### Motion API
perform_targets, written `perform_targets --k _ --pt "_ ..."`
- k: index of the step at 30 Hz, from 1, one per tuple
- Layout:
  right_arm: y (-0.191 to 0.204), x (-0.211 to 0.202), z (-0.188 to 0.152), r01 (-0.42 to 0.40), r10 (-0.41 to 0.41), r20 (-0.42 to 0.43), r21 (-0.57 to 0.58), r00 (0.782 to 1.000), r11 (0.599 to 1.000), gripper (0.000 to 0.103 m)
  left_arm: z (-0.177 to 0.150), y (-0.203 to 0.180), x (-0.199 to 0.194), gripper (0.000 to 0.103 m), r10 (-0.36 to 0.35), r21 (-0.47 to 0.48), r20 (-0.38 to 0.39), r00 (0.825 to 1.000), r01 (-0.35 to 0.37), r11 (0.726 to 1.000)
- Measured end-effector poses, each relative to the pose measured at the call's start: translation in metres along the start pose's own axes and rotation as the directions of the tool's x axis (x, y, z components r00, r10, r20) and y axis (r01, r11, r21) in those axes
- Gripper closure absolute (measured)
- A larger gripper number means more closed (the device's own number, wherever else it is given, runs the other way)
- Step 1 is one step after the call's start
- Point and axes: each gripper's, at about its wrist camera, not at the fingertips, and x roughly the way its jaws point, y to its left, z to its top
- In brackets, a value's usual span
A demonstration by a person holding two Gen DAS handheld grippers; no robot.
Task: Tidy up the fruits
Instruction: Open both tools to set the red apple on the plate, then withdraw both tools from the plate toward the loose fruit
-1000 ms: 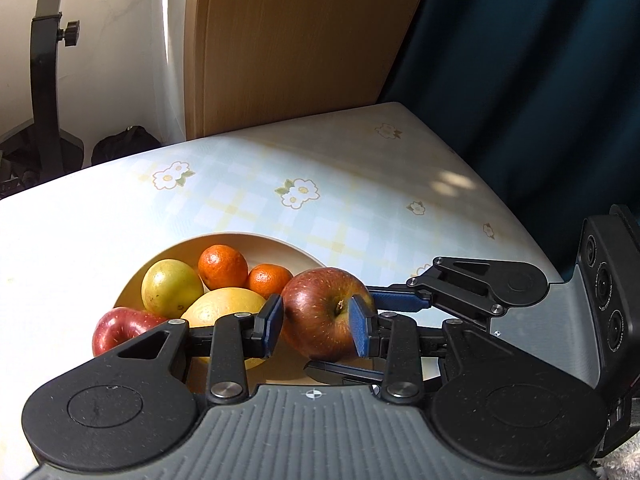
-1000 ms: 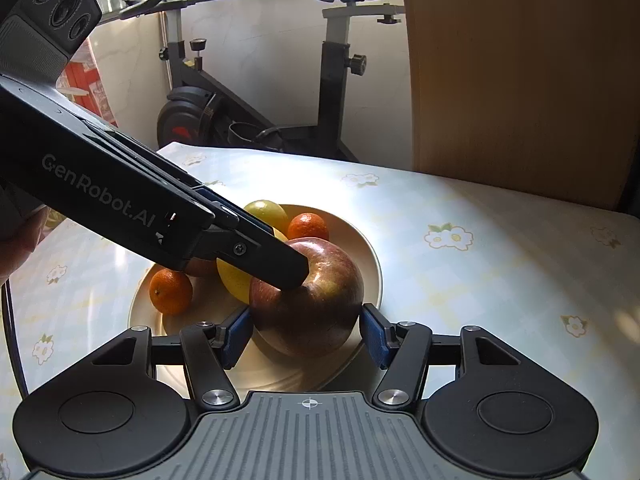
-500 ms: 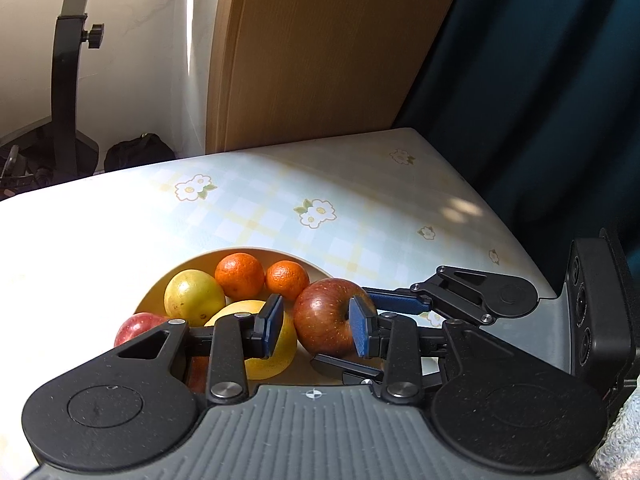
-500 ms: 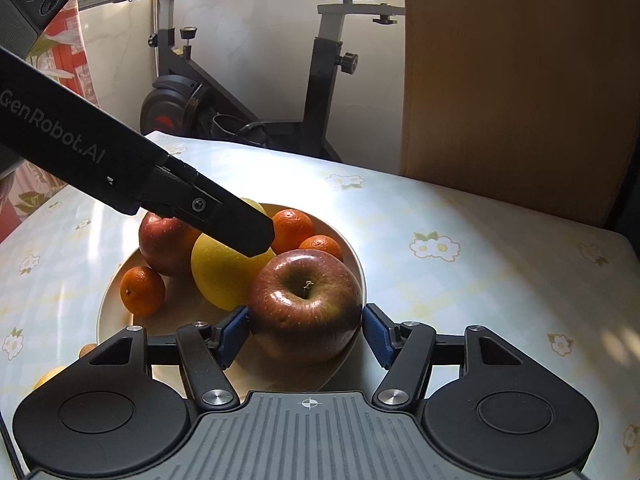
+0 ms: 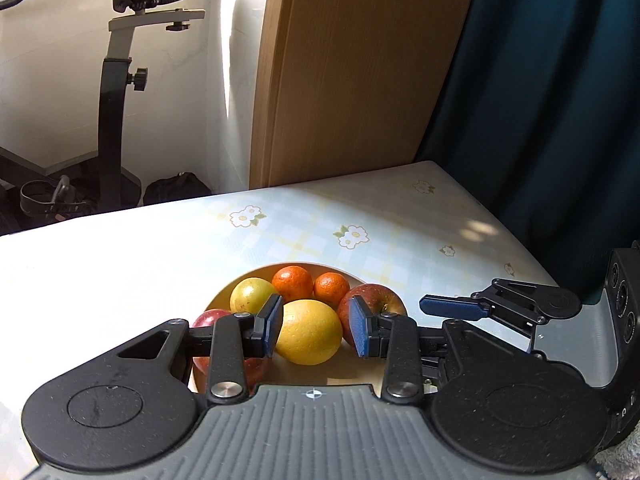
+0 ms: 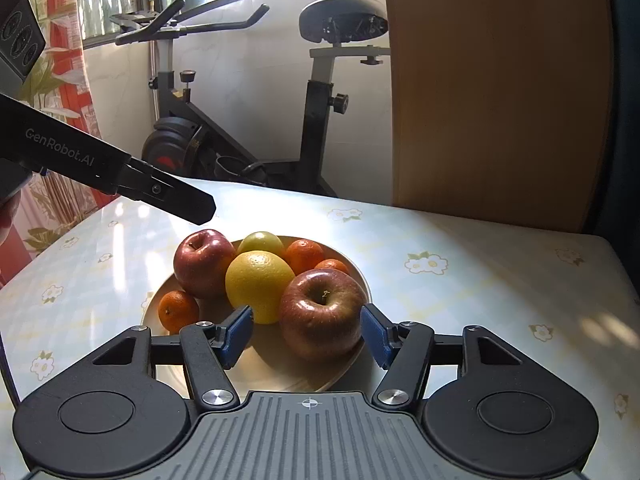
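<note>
1. Apple point(image 6: 322, 314) now sits in the bowl point(image 6: 352, 364) by the lemon point(image 6: 259, 286) — right gripper point(image 6: 306, 340) just let go, jaws wide, holding nothing.
2. Left gripper point(image 5: 314, 330) backed off too — half open, empty; drop-off looks done.

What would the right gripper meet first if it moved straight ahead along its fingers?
Most likely the big red apple at the near edge of the plate. It sits just ahead of the open right gripper, though depth is uncertain.
</note>
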Motion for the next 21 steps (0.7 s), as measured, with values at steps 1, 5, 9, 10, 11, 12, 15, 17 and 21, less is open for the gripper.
perform_targets --k 1,5,9,10,11,12,15,17,21 --pt "0.001 -0.005 -0.003 -0.001 0.001 0.008 0.008 1.0 1.0 0.048 -0.003 0.003 -0.006 0.065 0.015 -0.003 0.01 1.0 -0.015 1.0" --pt "0.003 -0.015 -0.013 0.01 -0.011 0.028 0.037 1.0 0.999 0.049 -0.016 0.013 -0.021 0.065 0.061 -0.031 0.032 0.998 -0.06 0.998" --pt "0.003 -0.025 -0.026 0.025 -0.028 0.041 0.075 0.999 0.997 0.049 -0.03 0.022 -0.034 0.065 0.104 -0.049 0.054 0.993 -0.102 0.994" --pt "0.003 -0.027 -0.029 0.027 -0.031 0.044 0.084 0.999 0.996 0.049 -0.033 0.024 -0.038 0.065 0.113 -0.053 0.059 0.992 -0.11 0.993" --pt "0.002 -0.029 -0.031 0.031 -0.036 0.045 0.092 0.998 0.995 0.049 -0.035 0.025 -0.04 0.065 0.12 -0.057 0.064 0.991 -0.117 0.992" --pt "0.002 -0.031 -0.034 0.035 -0.039 0.045 0.101 0.998 0.994 0.049 -0.038 0.026 -0.044 0.065 0.129 -0.061 0.069 0.989 -0.125 0.99" --pt "0.0 -0.034 -0.041 0.041 -0.046 0.041 0.119 0.998 0.992 0.05 -0.043 0.026 -0.049 0.065 0.154 -0.063 0.081 0.985 -0.149 0.987" --pt "0.0 -0.037 -0.045 0.047 -0.052 0.038 0.125 0.998 0.991 0.053 -0.048 0.025 -0.053 0.065 0.164 -0.062 0.09 0.982 -0.158 0.985" --pt "-0.002 -0.041 -0.055 0.049 -0.052 0.019 0.129 0.998 0.99 0.058 -0.055 0.024 -0.054 0.065 0.176 -0.059 0.094 0.98 -0.171 0.984"
